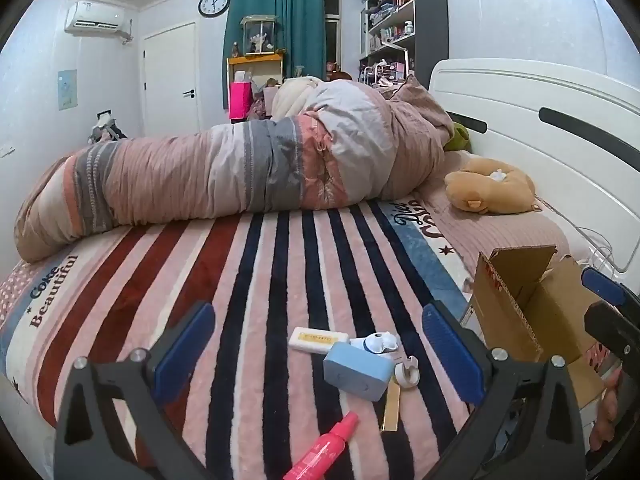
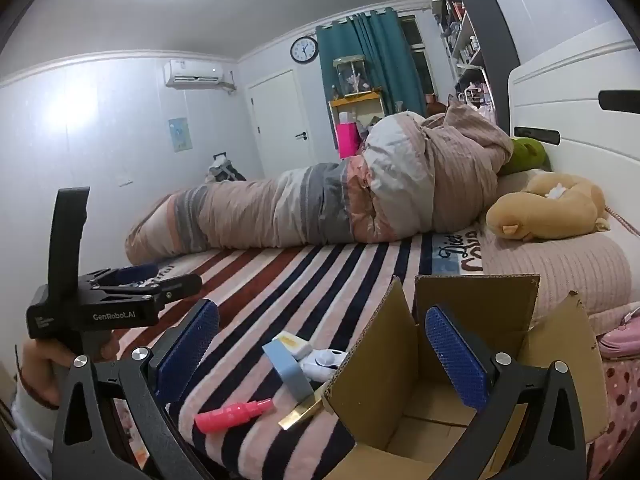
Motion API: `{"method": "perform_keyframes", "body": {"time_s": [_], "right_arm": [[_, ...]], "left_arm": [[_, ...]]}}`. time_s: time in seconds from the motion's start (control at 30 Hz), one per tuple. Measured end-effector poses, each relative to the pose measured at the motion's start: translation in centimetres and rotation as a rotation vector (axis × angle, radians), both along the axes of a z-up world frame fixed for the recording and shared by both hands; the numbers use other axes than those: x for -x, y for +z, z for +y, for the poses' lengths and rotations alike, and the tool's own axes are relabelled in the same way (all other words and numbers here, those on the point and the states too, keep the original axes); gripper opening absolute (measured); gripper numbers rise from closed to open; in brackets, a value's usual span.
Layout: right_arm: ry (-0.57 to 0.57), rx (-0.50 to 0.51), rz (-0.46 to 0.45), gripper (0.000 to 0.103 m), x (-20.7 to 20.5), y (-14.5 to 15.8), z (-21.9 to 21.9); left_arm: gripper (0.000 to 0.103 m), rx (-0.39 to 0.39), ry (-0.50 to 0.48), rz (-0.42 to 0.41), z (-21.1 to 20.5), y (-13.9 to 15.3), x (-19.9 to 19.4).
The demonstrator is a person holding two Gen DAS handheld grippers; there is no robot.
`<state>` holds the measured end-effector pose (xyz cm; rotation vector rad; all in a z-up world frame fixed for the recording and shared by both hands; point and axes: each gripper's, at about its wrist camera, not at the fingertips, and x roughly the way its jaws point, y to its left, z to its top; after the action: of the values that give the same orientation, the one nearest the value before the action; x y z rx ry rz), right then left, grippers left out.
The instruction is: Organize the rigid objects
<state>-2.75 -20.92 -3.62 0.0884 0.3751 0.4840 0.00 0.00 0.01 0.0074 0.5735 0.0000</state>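
Several small rigid objects lie on the striped blanket: a light blue box [image 1: 358,370] [image 2: 289,370], a cream flat case [image 1: 318,339] [image 2: 295,344], a white-and-blue gadget [image 1: 378,343] [image 2: 322,362], a small white clip [image 1: 407,372], a gold bar [image 1: 391,408] [image 2: 300,412] and a pink spray bottle [image 1: 324,450] [image 2: 234,412]. An open cardboard box [image 1: 528,312] [image 2: 472,360] stands to their right. My left gripper [image 1: 318,344] is open and empty, just above the objects. My right gripper [image 2: 320,352] is open and empty, its right finger over the box.
A rolled quilt [image 1: 240,168] lies across the bed behind the objects. A tan plush toy [image 1: 492,192] and a white headboard [image 1: 540,120] are at the right. The left gripper's body [image 2: 100,300] shows at left in the right wrist view.
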Motion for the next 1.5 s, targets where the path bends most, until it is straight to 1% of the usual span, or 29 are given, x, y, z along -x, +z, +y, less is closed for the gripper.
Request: {"method": "perform_keyframes", "body": {"time_s": [0.1,0.13,0.17,0.23,0.3,0.33,0.43,0.47,0.6,0.77,1.07,1.37,1.5], "right_arm": [[-0.004,0.017,-0.001,0.103,0.1,-0.1,-0.1],[-0.003,0.019,0.0,0.103,0.2,-0.1,-0.2],[0.005,0.041,0.006,0.103,0.0,-0.4,0.0],[0.019,0.056,0.031,0.103,-0.5,-0.6,0.5],[0.025,0.078,0.037,0.103,-0.9,-0.9,1.4],[0.021,0.074,0.049,0.103,-1.5,-1.0,1.3],[0.028,0.062,0.037,0.103,-1.3,-1.0,1.4],[0.034,0.057,0.04,0.103,-1.4,-1.1,1.5],[0.037,0.082,0.036,0.103,-1.5,-1.2,2.4],[0.062,0.097,0.035,0.103,-1.1,-1.4,3.3],[0.068,0.096,0.037,0.103,-1.0,-1.0,4.0],[0.064,0.092,0.044,0.103,-1.0,-1.3,4.0],[0.063,0.094,0.043,0.103,-1.0,-1.4,4.1]], "left_arm": [[0.103,0.004,0.003,0.0,0.0,0.0,0.0],[0.103,0.02,-0.001,0.0,0.2,0.0,-0.1],[0.103,0.019,-0.004,-0.002,0.2,0.0,-0.1],[0.103,0.024,-0.012,-0.006,1.4,-0.7,0.4],[0.103,0.03,-0.014,0.003,1.9,-1.2,0.4],[0.103,0.029,-0.007,0.001,1.5,-1.2,0.9],[0.103,0.024,-0.006,0.001,2.0,-1.5,1.2],[0.103,0.032,0.008,0.005,2.1,-0.7,0.9],[0.103,0.036,0.012,0.004,1.7,-0.8,0.8],[0.103,0.035,0.008,0.006,2.1,-0.8,0.9],[0.103,0.035,0.001,0.007,2.3,-0.9,1.1],[0.103,0.019,-0.008,0.005,1.2,-0.9,1.8],[0.103,0.03,-0.018,0.001,1.4,-0.7,1.9]]}}
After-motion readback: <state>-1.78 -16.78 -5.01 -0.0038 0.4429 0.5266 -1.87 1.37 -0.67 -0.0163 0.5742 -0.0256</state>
